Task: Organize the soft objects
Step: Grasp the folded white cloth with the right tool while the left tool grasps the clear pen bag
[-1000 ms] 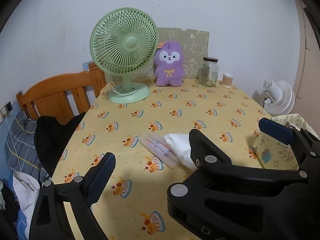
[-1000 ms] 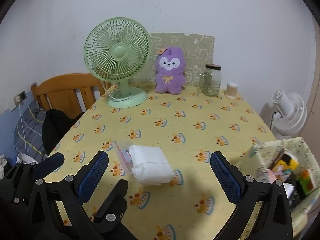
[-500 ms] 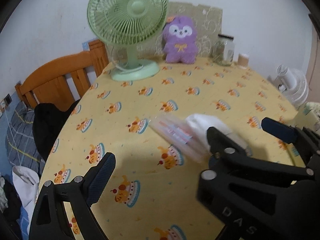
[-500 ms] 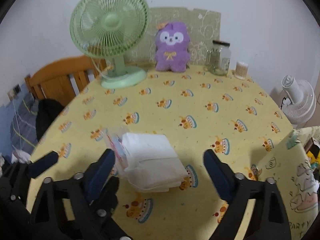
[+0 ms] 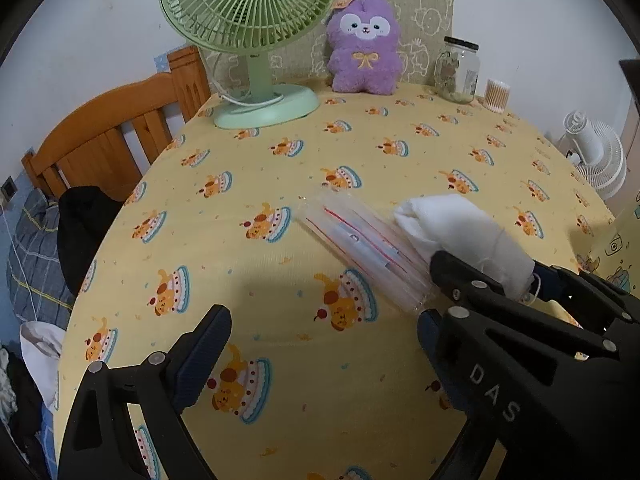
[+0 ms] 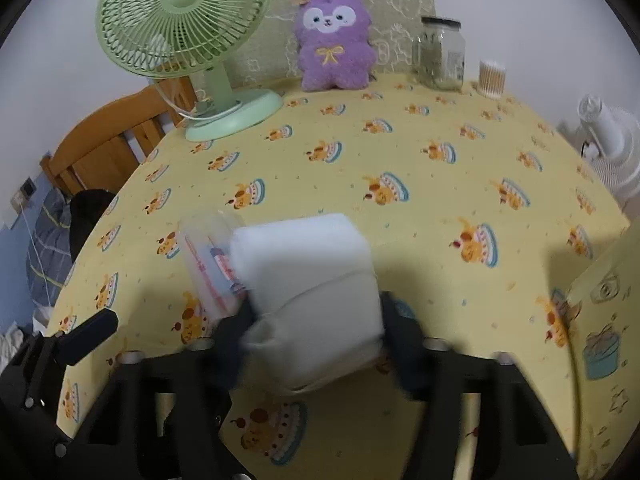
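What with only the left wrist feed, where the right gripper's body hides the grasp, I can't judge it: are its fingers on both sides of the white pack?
Observer: Yes. The right wrist view shows the right gripper with one finger against each side of the white pack, though the image is blurred.
Operator: Is my left gripper touching anything?
Observer: No. One of its fingers shows to the left of the clear packet, apart from it.

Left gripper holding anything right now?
No. The left gripper is open over bare tablecloth; the white cloth sits between the right gripper's fingers.
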`<action>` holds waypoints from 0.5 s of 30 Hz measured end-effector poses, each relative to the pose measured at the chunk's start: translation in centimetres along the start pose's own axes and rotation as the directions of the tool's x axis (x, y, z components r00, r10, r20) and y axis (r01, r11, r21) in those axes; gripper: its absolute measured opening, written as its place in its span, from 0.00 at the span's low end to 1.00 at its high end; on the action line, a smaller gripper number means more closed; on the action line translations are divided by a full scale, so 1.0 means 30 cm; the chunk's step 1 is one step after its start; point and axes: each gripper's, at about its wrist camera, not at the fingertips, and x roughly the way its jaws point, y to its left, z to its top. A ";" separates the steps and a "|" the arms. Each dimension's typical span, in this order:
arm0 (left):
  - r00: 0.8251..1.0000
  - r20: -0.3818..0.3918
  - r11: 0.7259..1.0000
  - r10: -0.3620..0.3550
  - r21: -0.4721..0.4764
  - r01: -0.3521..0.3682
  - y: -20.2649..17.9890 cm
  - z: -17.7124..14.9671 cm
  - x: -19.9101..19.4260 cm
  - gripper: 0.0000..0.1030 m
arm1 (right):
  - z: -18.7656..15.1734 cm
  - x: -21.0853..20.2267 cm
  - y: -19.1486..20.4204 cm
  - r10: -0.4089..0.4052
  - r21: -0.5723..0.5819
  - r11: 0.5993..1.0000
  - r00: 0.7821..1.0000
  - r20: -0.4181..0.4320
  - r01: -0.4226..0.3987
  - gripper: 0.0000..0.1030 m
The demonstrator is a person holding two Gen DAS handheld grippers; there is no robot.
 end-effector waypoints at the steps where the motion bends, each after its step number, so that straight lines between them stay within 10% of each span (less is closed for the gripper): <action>1: 1.000 0.002 1.000 -0.001 0.001 0.001 -0.003 0.002 -0.003 0.93 | 0.001 0.000 -0.005 0.002 0.006 1.000 1.000 -0.005 -0.002 0.45; 15: 0.996 0.066 0.996 0.059 0.060 -0.063 -0.138 0.096 0.014 0.89 | 0.047 -0.056 -0.127 -0.055 0.101 0.994 0.997 0.060 0.049 0.35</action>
